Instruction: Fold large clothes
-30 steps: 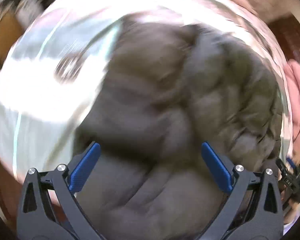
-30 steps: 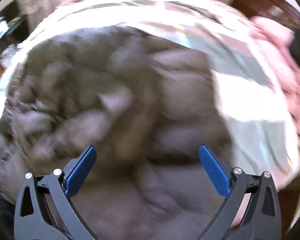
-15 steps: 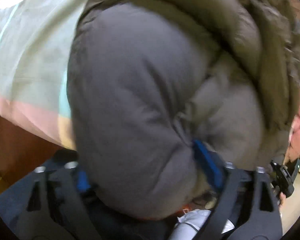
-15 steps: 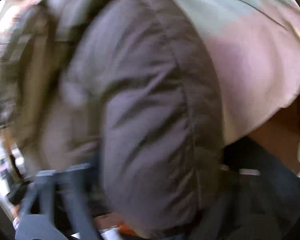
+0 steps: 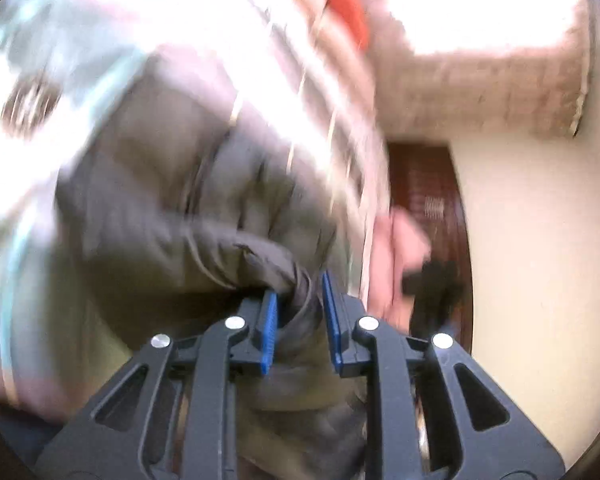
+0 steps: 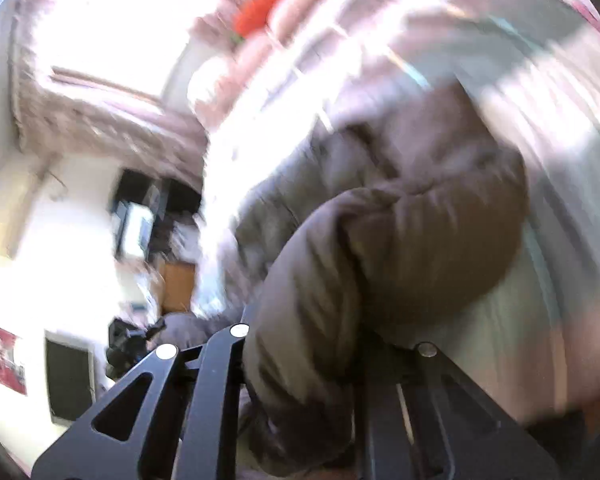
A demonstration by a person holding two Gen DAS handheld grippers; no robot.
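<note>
Sprawling over the striped bed cover [image 5: 80, 32] is a big grey puffer jacket [image 5: 172, 184], w/ both grippers at its near edge. Left gripper [image 5: 298, 312]: jaws just closed on a fabric fold. Right gripper [image 6: 300, 364]: jaws just closed too, buried in jacket.

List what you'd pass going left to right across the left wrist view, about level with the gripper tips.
striped bedding → grey padded jacket → left gripper, closed on a jacket fold → pink garment → dark wooden door → cream wall
</note>
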